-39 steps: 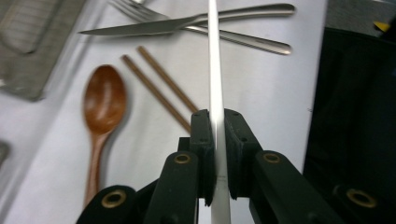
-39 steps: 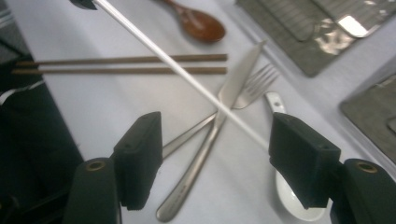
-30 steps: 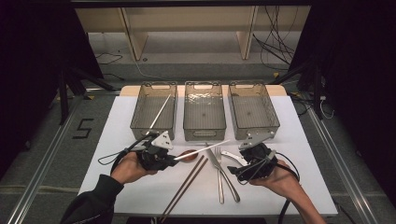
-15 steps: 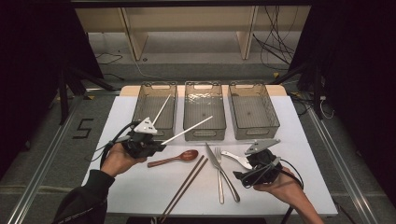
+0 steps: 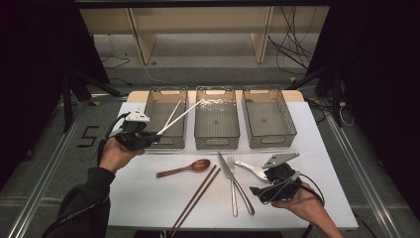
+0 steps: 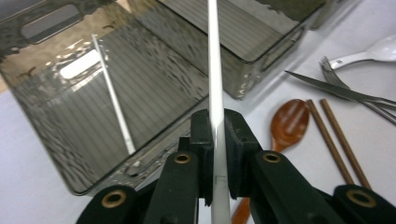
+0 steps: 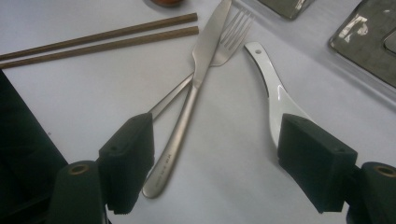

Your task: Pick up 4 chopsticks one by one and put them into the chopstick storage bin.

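My left gripper [image 5: 156, 136] [image 6: 215, 127] is shut on a white chopstick [image 5: 182, 115] [image 6: 214, 70] that slants up over the left bin [image 5: 166, 91] [image 6: 42, 116]. A second white chopstick [image 5: 171, 115] [image 6: 112, 95] leans inside that bin. My right gripper [image 5: 261, 181] [image 7: 215, 154] stands open just above the table. The handle of a metal knife [image 5: 236, 184] [image 7: 191, 88] lies between its jaws. A metal spoon [image 5: 249, 168] [image 7: 274, 95] lies against the right jaw.
Middle bin [image 5: 217, 142] and right bin [image 5: 270, 141] stand beside the left one, with nothing in them. On the white table lie a wooden spoon [image 5: 185, 168] [image 6: 289, 123], two brown chopsticks [image 5: 195, 198] [image 7: 98, 39] and a fork [image 5: 231, 191] [image 7: 229, 33].
My left gripper has carried the white chopstick from beside the wooden spoon to the left and back, up to the left bin. The right gripper has barely shifted.
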`<state>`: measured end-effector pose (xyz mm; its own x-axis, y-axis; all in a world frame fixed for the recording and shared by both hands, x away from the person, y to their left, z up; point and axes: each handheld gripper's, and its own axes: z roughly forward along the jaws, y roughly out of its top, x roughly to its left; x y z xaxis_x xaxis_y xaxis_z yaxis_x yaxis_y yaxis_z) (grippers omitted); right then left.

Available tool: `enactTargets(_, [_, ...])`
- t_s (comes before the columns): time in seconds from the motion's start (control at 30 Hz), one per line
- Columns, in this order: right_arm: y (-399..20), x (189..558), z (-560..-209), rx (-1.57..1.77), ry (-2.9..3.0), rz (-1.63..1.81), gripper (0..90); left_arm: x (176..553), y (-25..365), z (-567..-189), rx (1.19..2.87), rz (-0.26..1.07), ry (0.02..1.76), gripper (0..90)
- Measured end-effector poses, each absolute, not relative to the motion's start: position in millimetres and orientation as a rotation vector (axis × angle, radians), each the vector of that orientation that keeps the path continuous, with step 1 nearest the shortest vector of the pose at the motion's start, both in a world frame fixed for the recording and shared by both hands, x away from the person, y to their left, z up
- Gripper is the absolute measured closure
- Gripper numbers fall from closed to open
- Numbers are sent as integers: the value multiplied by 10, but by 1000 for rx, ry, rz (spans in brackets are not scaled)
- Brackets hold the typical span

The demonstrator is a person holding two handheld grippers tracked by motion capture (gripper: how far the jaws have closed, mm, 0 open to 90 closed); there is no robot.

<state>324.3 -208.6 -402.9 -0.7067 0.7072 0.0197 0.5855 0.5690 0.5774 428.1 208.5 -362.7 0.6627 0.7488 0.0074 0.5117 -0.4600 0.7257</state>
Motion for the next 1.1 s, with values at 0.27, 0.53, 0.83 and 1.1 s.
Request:
enactTargets(0.27, [-2097, 3220, -4030, 1083, 2592, 841, 277, 4507, 2159, -3659, 2127, 460, 1053, 829])
enactTargets(0.53, [-2105, 3196, -4037, 1082, 2592, 843, 275, 4766, 2200, -3650, 2105, 480, 1116, 829])
enactTargets(0.83, [-2115, 3191, -4043, 1081, 2602, 847, 275, 4979, 2319, -3785, 2065, 463, 1216, 829])
enactTargets(1.1, [-2100, 3184, -4049, 1075, 2608, 844, 275, 5103, 2284, -3870, 2078, 451, 1250, 828])
